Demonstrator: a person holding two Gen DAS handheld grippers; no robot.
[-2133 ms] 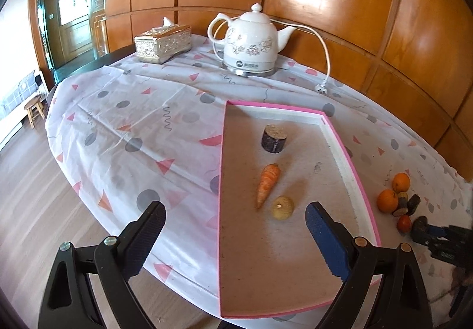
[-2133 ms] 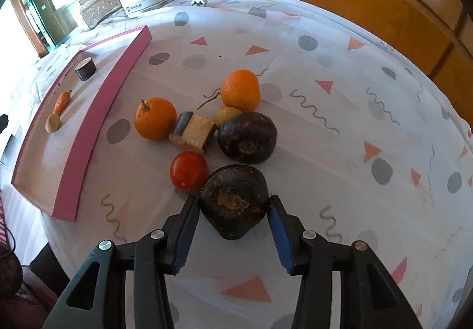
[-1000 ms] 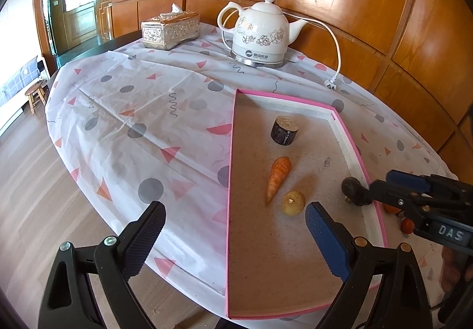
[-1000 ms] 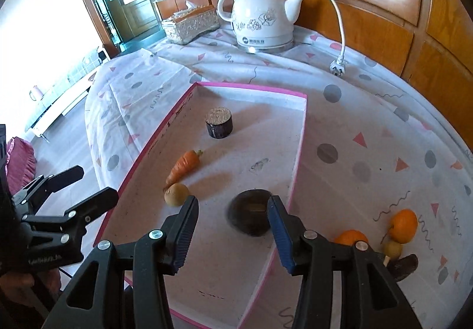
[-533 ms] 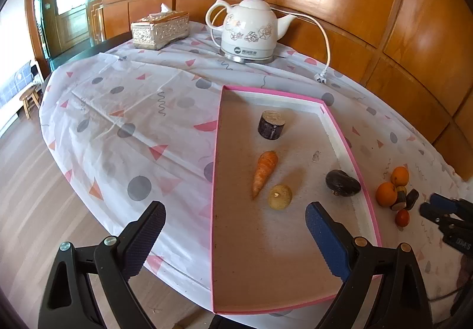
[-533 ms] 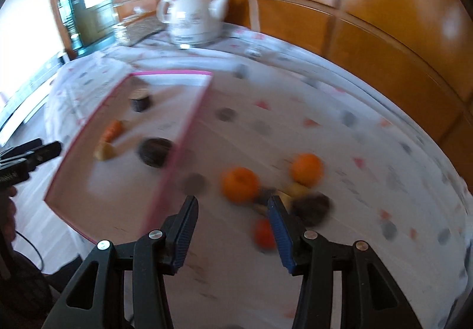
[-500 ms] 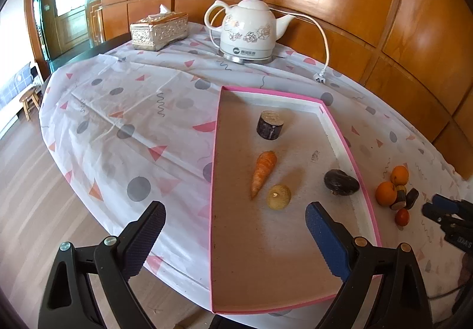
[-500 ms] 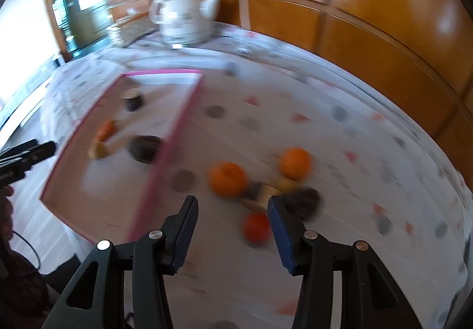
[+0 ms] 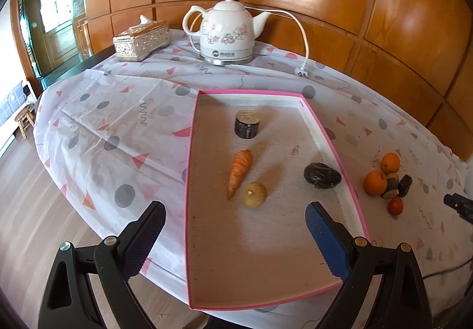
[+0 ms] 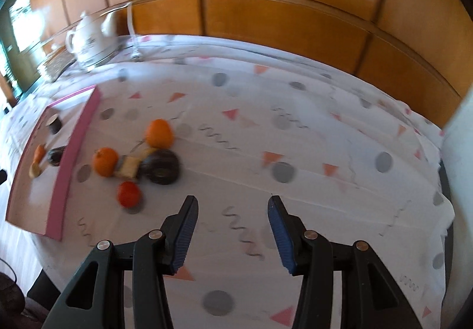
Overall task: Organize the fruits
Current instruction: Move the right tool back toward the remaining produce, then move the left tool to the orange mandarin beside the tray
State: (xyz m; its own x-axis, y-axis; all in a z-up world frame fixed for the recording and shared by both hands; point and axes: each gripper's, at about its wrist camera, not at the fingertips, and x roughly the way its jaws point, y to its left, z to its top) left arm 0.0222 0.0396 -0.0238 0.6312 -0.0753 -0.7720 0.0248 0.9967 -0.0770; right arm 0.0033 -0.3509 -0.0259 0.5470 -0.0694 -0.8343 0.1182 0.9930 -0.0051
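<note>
Pink-rimmed tray (image 9: 331,143) on the tabletop (image 9: 118,122): holds a dark cylinder (image 9: 247,124), carrot (image 9: 240,171), small yellow-brown fruit (image 9: 254,194), and dark round fruit (image 9: 322,175) by the right rim.

Cluster outside the tray, to its right: two oranges (image 10: 105,161), a red fruit (image 10: 128,194), another dark fruit (image 10: 161,171), a pale cut piece (image 10: 129,167).

Left gripper (image 9: 235,221): jaws wide apart, empty, above the tray's near end.

Right gripper (image 10: 232,212): jaws apart, empty, over bare cloth beside the cluster.

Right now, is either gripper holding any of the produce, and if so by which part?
Nothing is held. The left gripper hangs open over the pink tray; the right gripper is open above bare tablecloth.
</note>
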